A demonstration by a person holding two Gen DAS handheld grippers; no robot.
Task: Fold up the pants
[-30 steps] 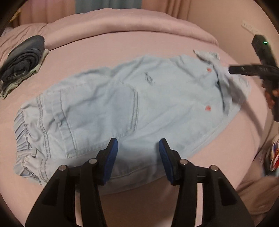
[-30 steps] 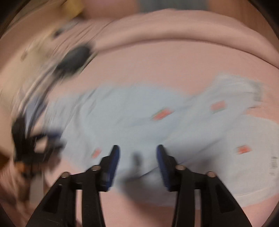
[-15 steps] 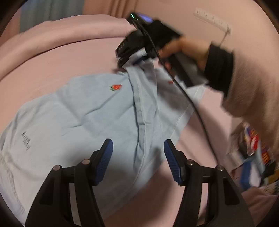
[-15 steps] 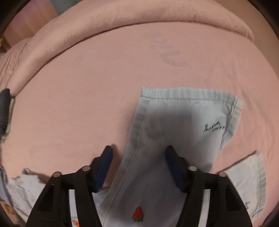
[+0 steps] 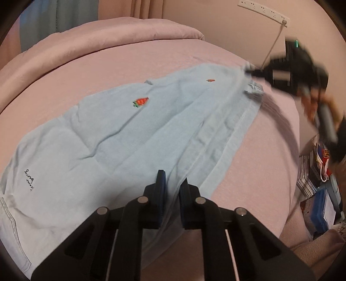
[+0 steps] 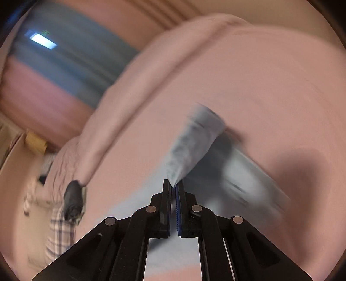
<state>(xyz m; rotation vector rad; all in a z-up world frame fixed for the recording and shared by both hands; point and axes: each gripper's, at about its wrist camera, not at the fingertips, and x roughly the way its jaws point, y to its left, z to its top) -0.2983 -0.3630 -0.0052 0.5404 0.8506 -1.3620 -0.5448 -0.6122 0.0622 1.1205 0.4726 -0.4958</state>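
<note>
one pants [image 5: 121, 138], two grippers [image 5: 173, 183] [image 6: 173, 186] both pinching it

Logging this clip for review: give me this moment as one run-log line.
stage: leg fold starting | left hand-held gripper: nearly shut on pants near edge | right hand-held gripper: shut on pants hem, lifted, blurred | surface: pink bed

A pink bed [image 5: 138, 64] fills the scene, a rolled pink duvet [image 5: 121, 41] running along its far edge. On the wall beyond the bed hangs a white power strip [image 5: 262, 10]. Off the bed's right side stands a stack of books and bags [image 5: 317, 179]. Near the bed's left edge lies a dark rolled garment [image 6: 73, 200] beside plaid cloth [image 6: 59, 234]
</note>
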